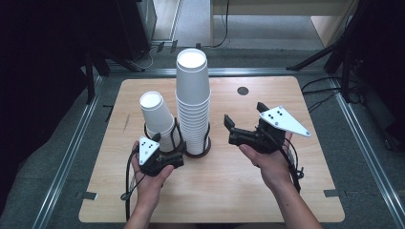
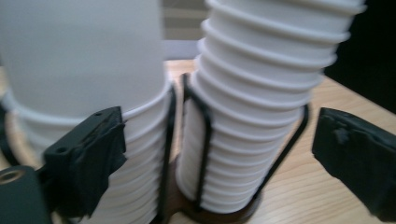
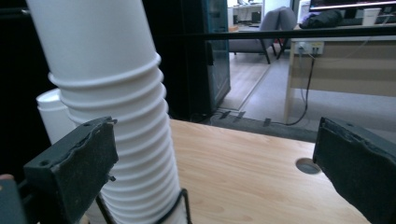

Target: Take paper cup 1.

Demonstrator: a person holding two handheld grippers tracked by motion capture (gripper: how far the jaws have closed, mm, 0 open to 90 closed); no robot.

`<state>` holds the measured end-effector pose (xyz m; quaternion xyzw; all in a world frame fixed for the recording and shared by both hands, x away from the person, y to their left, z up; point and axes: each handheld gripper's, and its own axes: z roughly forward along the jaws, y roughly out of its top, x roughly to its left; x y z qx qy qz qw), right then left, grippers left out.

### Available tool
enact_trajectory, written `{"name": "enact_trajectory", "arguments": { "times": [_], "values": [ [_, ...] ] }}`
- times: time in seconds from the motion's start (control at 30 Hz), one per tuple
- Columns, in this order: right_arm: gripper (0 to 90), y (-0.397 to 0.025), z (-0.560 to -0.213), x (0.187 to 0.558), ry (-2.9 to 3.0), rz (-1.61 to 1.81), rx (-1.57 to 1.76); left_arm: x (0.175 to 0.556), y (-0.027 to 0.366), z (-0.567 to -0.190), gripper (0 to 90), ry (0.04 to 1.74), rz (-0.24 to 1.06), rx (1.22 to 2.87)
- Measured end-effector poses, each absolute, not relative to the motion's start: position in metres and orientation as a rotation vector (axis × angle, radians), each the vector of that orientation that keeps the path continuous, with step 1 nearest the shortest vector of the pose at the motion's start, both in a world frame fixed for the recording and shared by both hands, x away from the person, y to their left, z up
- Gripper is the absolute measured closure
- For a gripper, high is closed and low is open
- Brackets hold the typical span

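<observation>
Two stacks of white paper cups are standing near the middle of the surface [image 1: 286, 191], each in its own black wire holder on a round base. The tall stack [image 1: 193, 102] is sitting to the right of the short stack [image 1: 158, 119]; their holders are just beside each other. Individual cups cannot be counted reliably.

Two grippers are in use, one per hand. The left gripper [image 1: 175, 160] is sitting low at the near side of the short stack, fingers apart, with the stack bottoms lying between them in the left gripper view. The right gripper [image 1: 229, 131] is hovering just right of the tall stack, fingers spread wide, gripping nothing.

One round hole [image 1: 242, 90] is showing near the far edge.
</observation>
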<state>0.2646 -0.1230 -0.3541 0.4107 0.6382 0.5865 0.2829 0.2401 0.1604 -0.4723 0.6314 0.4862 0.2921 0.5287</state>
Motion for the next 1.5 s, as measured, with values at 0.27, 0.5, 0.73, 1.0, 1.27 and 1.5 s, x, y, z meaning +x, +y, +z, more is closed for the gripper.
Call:
{"name": "enact_trajectory", "arguments": {
  "times": [0.27, 0.5, 0.73, 1.0, 1.27, 1.5],
  "values": [
    [0.0, -0.096, -0.342, 0.272, 1.737, 1.608, 1.073, 0.250, 0.146, -0.463, 2.1, 1.147, 0.702, 1.504],
    [0.0, -0.079, -0.333, 0.277, 1.750, 1.662, 1.066, 0.256, 0.133, -0.459, 2.1, 1.127, 0.702, 1.507],
    [0.0, -0.056, -0.326, 0.286, 1.783, 1.669, 1.041, 0.265, 0.121, -0.456, 2.0, 1.117, 0.704, 1.507],
    [0.0, -0.036, -0.321, 0.299, 1.833, 1.647, 1.010, 0.273, 0.114, -0.457, 2.0, 1.126, 0.723, 1.485],
    [0.0, -0.021, -0.321, 0.314, 1.844, 1.602, 0.995, 0.280, 0.111, -0.457, 2.1, 1.134, 0.753, 1.470],
    [6.1, -0.018, -0.322, 0.320, 1.849, 1.620, 0.999, 0.282, 0.109, -0.459, 2.8, 1.141, 0.776, 1.468]
  ]
}}
